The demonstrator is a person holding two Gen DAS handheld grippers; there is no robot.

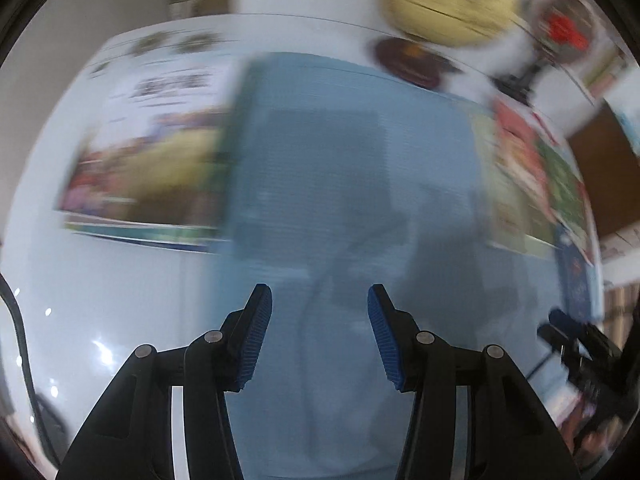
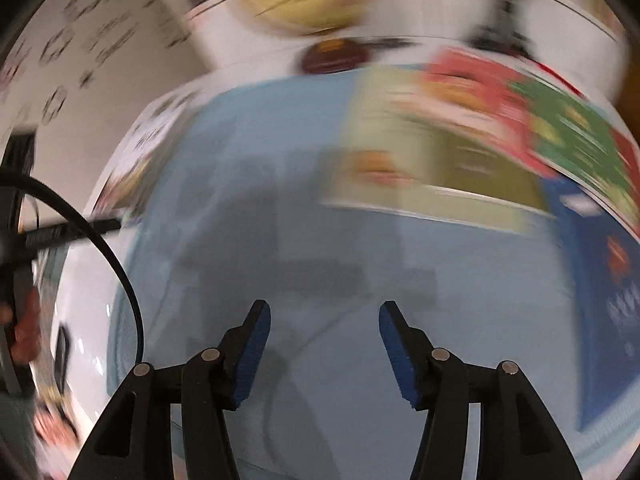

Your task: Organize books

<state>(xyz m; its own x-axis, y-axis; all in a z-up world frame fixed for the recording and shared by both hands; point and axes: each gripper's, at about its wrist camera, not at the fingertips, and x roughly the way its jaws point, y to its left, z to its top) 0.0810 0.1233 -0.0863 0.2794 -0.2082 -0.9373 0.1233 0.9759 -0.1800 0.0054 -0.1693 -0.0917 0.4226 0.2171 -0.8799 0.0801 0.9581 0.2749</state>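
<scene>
Left claw point(image 1: 320, 300): jaws partly open, nothing between the pads; points steeply down at the blue mat point(image 1: 352, 152).
Right claw point(image 2: 324, 316): jaws partly open, empty; also over the mat.
Books, left: one picture book point(image 1: 148, 172) lies flat ahead and to the left of the left claw, partly on the white surface point(image 1: 100, 300).
Books, right: several overlapping books point(image 2: 460, 136) lie flat ahead and to the right of the right claw; a dark blue book point(image 2: 600, 280) lies at the far right.
Handling (judged): thin, light, flexible covers, likely glossy and slippery; lying flat, they offer no edge from above.
Grasp point (judged): an overhanging edge or a spine side; slide a book off its neighbour first.
Obstacles: globe point(image 1: 452, 0) on a dark base point(image 1: 408, 60) beyond the mat; black cable point(image 2: 116, 256) left of the right claw.
Visibility: heavy blur; titles are unreadable.
</scene>
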